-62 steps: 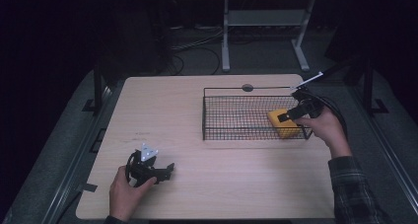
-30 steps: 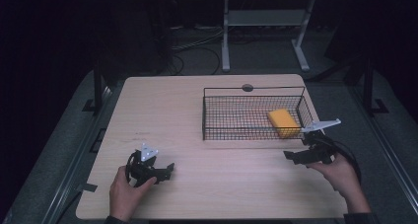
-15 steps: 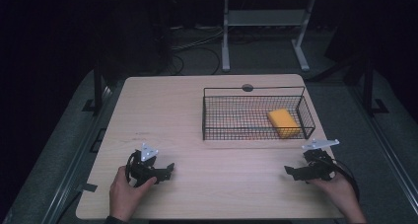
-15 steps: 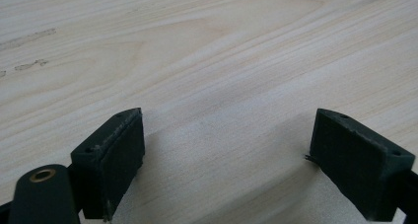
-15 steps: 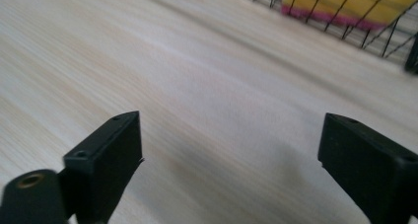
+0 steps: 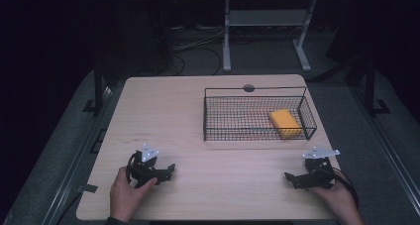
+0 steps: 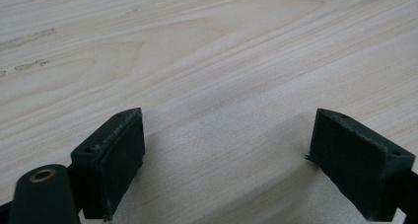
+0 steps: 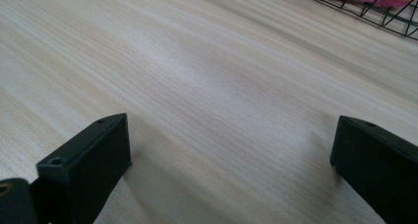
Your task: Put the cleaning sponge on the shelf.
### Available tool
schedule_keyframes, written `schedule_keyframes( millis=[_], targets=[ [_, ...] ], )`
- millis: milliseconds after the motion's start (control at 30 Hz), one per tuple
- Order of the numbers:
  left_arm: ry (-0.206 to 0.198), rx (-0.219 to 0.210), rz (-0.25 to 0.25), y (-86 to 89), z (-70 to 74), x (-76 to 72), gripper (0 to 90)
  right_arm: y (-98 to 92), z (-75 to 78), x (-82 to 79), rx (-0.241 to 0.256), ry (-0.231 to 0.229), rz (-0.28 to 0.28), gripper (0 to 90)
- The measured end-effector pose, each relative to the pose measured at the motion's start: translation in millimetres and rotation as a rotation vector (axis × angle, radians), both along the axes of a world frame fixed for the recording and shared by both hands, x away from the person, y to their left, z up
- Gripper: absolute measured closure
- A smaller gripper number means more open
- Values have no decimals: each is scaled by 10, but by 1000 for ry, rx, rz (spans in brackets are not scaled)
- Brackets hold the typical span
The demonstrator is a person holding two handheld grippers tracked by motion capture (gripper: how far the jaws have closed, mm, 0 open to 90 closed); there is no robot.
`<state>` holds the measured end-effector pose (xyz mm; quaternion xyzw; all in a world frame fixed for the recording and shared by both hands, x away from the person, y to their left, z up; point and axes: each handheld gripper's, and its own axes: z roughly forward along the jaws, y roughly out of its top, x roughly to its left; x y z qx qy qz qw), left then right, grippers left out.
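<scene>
A pale wooden table (image 6: 198, 116) seen from above, with a person's two hands at its near edge, each holding a black gripper. The left gripper (image 6: 166, 171) rests at the near left and the right gripper (image 6: 292, 178) at the near right; both have their jaws spread wide and hold nothing, with bare wood between them in each gripper view. A yellow sponge (image 6: 284, 123) lies inside a black wire basket (image 6: 213, 118) on the far right of the table, at the basket's right end, well apart from both grippers. The work looks finished, so little can go wrong; the likeliest slip would be a trailing cable or a lifted hand catching the light basket and dragging it towards the right edge. The tabletop is smooth with fine grain and a few faint scuffs. The room around it is dark, with cables and a metal stand (image 6: 265, 22) on the floor beyond.
</scene>
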<state>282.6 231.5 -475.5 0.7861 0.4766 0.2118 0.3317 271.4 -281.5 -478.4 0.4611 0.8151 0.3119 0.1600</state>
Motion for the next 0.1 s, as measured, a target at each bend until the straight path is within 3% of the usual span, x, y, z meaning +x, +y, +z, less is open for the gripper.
schedule_keyframes(
  millis=[100],
  targets=[
    [0, 0, 0, 0, 0, 0, 127, -8, -7, -6, 3, -9, 3, 12]
  ],
)
